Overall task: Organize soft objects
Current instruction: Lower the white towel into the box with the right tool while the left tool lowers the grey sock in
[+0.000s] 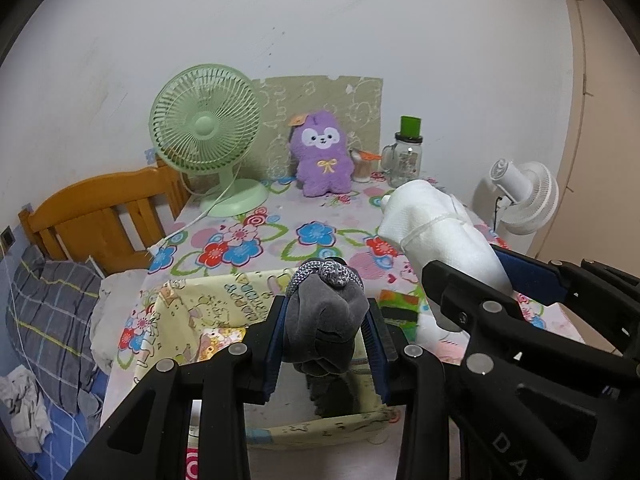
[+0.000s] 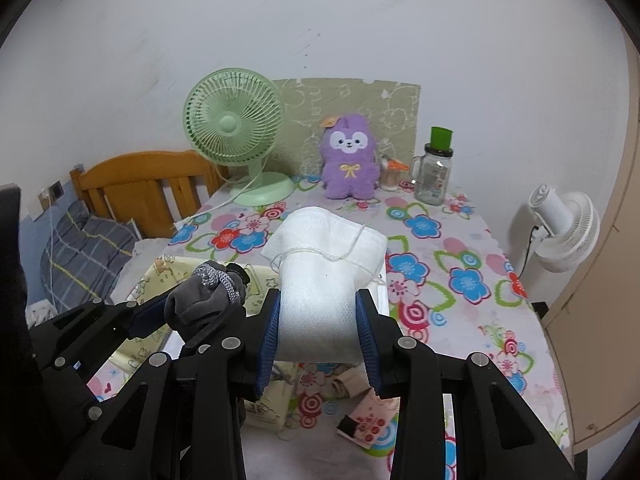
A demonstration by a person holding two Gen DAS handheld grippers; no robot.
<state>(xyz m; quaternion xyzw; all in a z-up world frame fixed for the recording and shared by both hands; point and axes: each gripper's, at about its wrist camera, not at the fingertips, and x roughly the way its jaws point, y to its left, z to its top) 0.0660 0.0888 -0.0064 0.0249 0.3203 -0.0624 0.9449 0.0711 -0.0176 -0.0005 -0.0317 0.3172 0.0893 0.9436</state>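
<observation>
My left gripper (image 1: 326, 344) is shut on a grey velvet pouch (image 1: 324, 320) with a grey-white drawstring cord, held above an open yellow cartoon-print fabric box (image 1: 200, 320). My right gripper (image 2: 318, 336) is shut on a white mesh pouch (image 2: 320, 276) tied with white string, held above the table to the right of the box. The white pouch (image 1: 440, 232) also shows in the left wrist view, the grey pouch (image 2: 204, 300) in the right wrist view. A purple plush toy (image 1: 322, 152) stands at the back of the table.
A floral tablecloth (image 2: 460, 280) covers the table. A green desk fan (image 1: 206, 132), a glass jar with green lid (image 1: 406, 152) and a small cup stand at the back. A white fan (image 2: 564, 228) stands right. A wooden bed headboard (image 1: 100, 212) is left. A small packet (image 2: 368, 420) lies near.
</observation>
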